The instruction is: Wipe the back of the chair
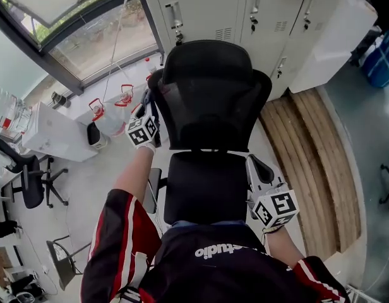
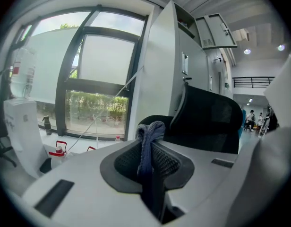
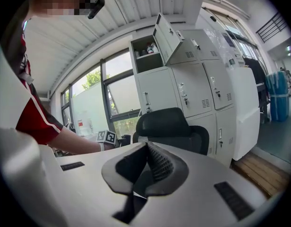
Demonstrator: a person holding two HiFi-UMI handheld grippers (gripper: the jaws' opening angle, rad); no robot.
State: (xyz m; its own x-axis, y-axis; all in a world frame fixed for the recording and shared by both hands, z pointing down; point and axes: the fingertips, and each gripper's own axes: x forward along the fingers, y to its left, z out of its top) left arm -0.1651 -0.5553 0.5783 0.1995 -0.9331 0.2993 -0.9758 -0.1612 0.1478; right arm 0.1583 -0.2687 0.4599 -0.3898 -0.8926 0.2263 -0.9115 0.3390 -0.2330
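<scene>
Far left there's a big dark-framed window point(image 1: 74, 24) with two clear jugs with red handles point(image 1: 112, 109) on the floor below it. Next over, the left gripper point(image 1: 148, 106) is up at the left edge of the black mesh office chair point(image 1: 210, 100). It sits level with the backrest, right beside it, but I honestly can't tell if it's touching. Its fingers are clamped tight on a bunched-up blue-grey cloth point(image 2: 146, 141), which pokes out above the tips.

The chair itself is dead centre, straight in front of the person, with its back and headrest towards the pale grey metal lockers point(image 1: 245, 5).

The right gripper point(image 3: 148, 148) hangs lower, just off the right side of the seat. Its fingers are pressed together with nothing in them. Further right, a strip of wooden planks point(image 1: 308, 163) runs along the floor.
</scene>
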